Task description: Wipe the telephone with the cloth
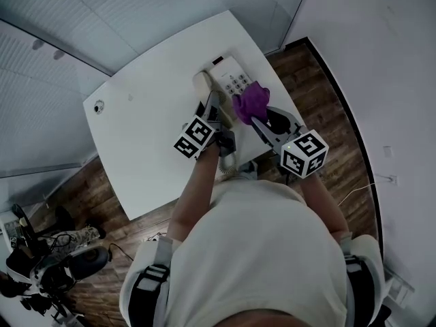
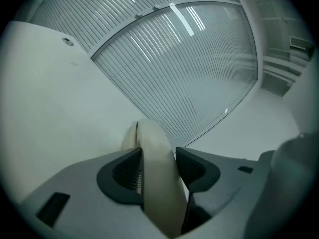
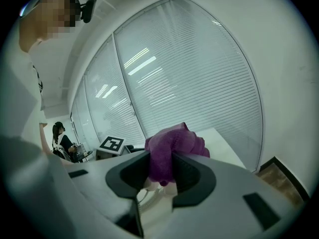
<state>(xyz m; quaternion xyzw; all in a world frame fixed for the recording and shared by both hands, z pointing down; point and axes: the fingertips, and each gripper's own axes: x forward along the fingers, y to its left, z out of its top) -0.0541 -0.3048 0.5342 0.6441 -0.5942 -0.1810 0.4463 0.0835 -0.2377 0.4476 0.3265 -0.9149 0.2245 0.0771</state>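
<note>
Where the handset is held: the cream handset (image 2: 157, 183) is clamped across its middle by the left gripper (image 2: 158, 156), with a pad pressed on each side. It is probably taken there so that it can be steadied or lifted clear while the body is wiped. Whether it has left its cradle cannot be told.
Jaw spread, left: the jaws are held wide by the thickness of the handset.
Grip on the cloth: the right gripper (image 3: 162, 164) is closed on the purple cloth (image 3: 172, 146), which is bunched between the pads with a wad left proud of the tips. That wad is presumably meant as the wiping face, so that no hard jaw is dragged over the plastic.
Cloth position: in the head view the cloth is seen over the near right corner of the telephone (image 1: 230, 79), beside the keypad (image 1: 236, 82). Contact cannot be confirmed.
Telephone: it is set near the far edge of the white table (image 1: 143, 135), keypad up, with the handset along its left side.
Cord: a coiled cord (image 3: 144, 195) is seen beneath the cloth and is judged a snag risk.
Stage: wiping is judged to be at its start, since both tools are already gripped and brought to the telephone.
Next move: the wad would need to be pressed lightly and drawn across the casing.
</note>
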